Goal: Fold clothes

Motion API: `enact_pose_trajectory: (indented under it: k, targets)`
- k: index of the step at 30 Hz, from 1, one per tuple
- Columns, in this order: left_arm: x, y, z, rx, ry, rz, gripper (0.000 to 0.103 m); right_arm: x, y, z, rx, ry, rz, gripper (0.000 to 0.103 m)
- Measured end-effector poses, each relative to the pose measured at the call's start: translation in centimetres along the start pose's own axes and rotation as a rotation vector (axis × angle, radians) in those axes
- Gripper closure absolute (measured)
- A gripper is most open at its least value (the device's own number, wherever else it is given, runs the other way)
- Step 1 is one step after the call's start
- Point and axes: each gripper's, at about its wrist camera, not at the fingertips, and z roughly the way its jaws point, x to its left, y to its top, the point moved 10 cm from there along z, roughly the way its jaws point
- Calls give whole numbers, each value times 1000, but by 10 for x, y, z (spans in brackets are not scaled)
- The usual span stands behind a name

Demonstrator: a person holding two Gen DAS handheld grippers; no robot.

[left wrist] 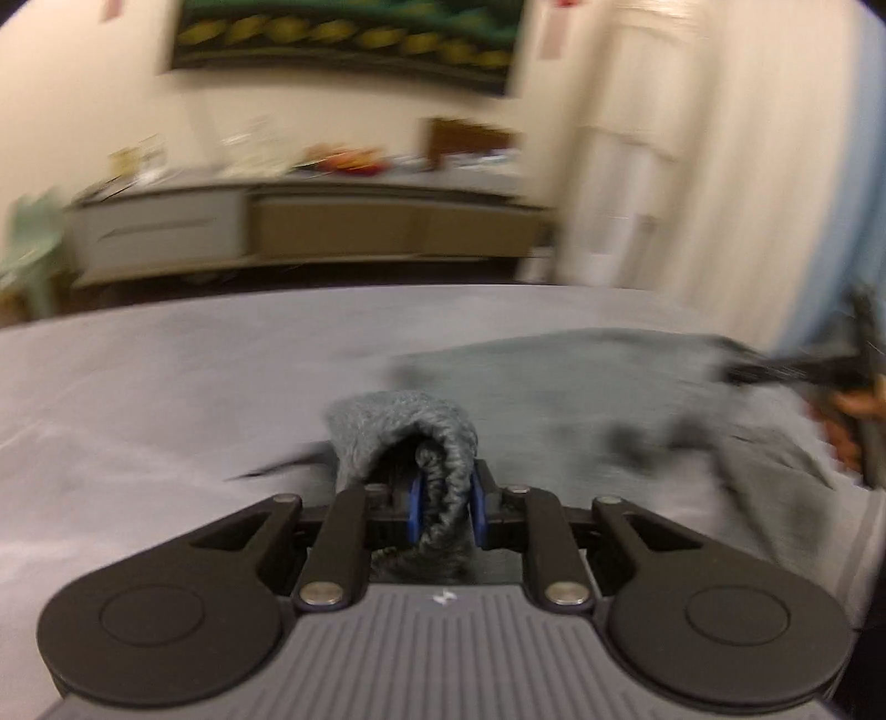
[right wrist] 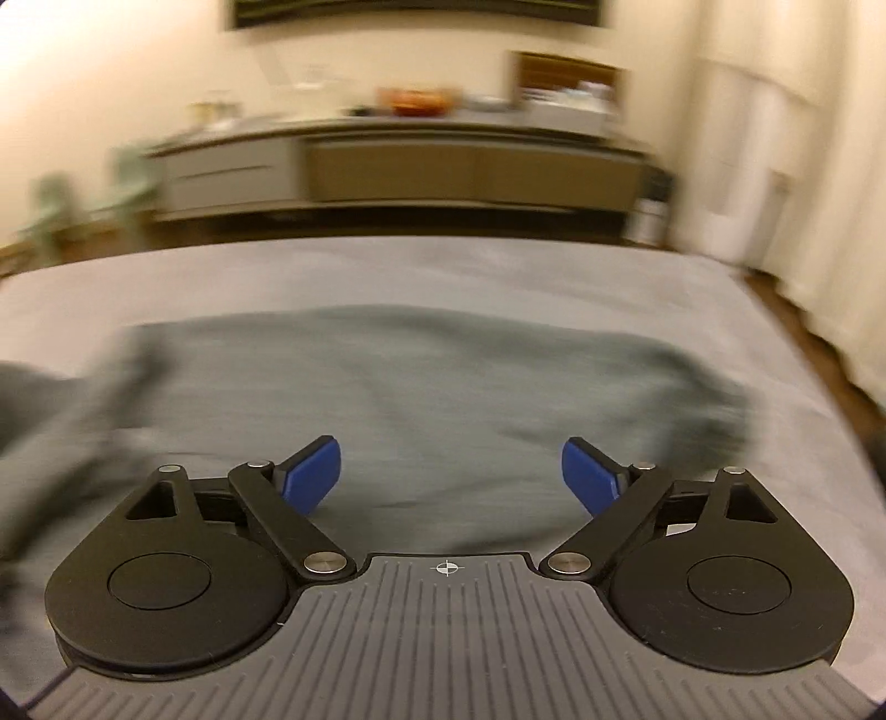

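Left tool (left wrist: 446,512) is clamped on a bunched fold of the grey knit garment (left wrist: 554,387); blue pads (left wrist: 415,507) pinch the fabric from both sides, and a rolled hump of knit stands just past the fingertips. Rest of the garment trails to the right across the grey-covered bench (left wrist: 166,387), blurred by motion

Right tool (right wrist: 449,476) is wide open, nothing between its blue pads (right wrist: 310,476). It hangs over the garment's near edge; from this view the garment (right wrist: 443,376) lies spread flat over the middle of the bench (right wrist: 443,266), with one part on the left lifted and smeared

In the left wrist view the other tool (left wrist: 797,368) shows as a dark shape at the garment's far right corner, with the person's hand (left wrist: 847,421) on it at frame edge. Can't tell contact there, too blurred

Background: long sideboard (right wrist: 387,160) along the wall with clutter on top, dark framed picture (left wrist: 343,39) above it, pale curtain (right wrist: 803,138) on the right. Both views are heavily motion-blurred
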Motion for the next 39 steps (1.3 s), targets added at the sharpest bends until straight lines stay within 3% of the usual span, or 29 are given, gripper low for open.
enact_pose_trajectory:
  k: [2, 5, 11, 14, 16, 17, 20, 22, 23, 24, 25, 26, 28, 30, 33, 34, 35, 36, 37, 39]
  targets:
    - [-40, -19, 8, 25, -9, 149, 86, 45, 6, -5, 4, 111, -18, 12]
    - [-56, -40, 13, 43, -7, 230, 85, 117, 12, -7, 45, 285, -48, 11]
    - [-78, -77, 19, 78, -7, 361, 81, 256, 8, -12, 92, 464, -334, 9]
    - [-78, -76, 18, 97, -25, 388, 80, 303, -9, 0, 140, 416, -579, 14]
    - [-77, -75, 10, 91, -39, 424, 79, 312, -21, 22, 200, 331, -690, 45]
    - [-78, -75, 6, 79, -44, 436, 79, 312, -23, 31, 225, 311, -694, 46]
    - [-80, -75, 1, 59, -52, 450, 75, 315, -16, 40, 237, 353, -629, 40]
    - [-83, -78, 4, 61, -45, 470, 75, 323, -12, 46, 230, 361, -630, 20]
    - [-83, -79, 4, 56, -32, 482, 75, 327, -11, 52, 237, 350, -645, 20]
    - [-82, -79, 3, 54, -25, 484, 75, 329, -14, 61, 263, 334, -669, 33]
    - [-81, -77, 2, 44, -18, 471, 74, 331, -16, 68, 289, 323, -691, 70]
    - [-79, -74, 1, 33, -11, 456, 73, 336, -14, 70, 307, 327, -712, 88]
    - [-75, -63, -8, -8, -16, 420, 73, 354, 6, 54, 234, 349, -773, 96]
    - [-74, -51, -20, -63, -21, 394, 73, 384, 37, 17, 91, 417, -845, 97]
    - [-68, -35, -25, -119, 18, 364, 71, 444, 66, -62, -177, 608, -1010, 96]
    - [-64, -32, -23, -119, 35, 345, 66, 460, 65, -80, -255, 651, -1074, 90]
    - [-59, -30, -20, -111, 53, 326, 62, 472, 64, -88, -304, 670, -1123, 71]
    - [-54, -29, -19, -102, 67, 315, 58, 476, 64, -86, -307, 662, -1139, 30]
    - [-51, -30, -17, -95, 79, 315, 58, 474, 68, -81, -294, 640, -1123, 12]
    - [-46, -32, -17, -82, 97, 328, 57, 458, 81, -72, -263, 617, -1023, 16]
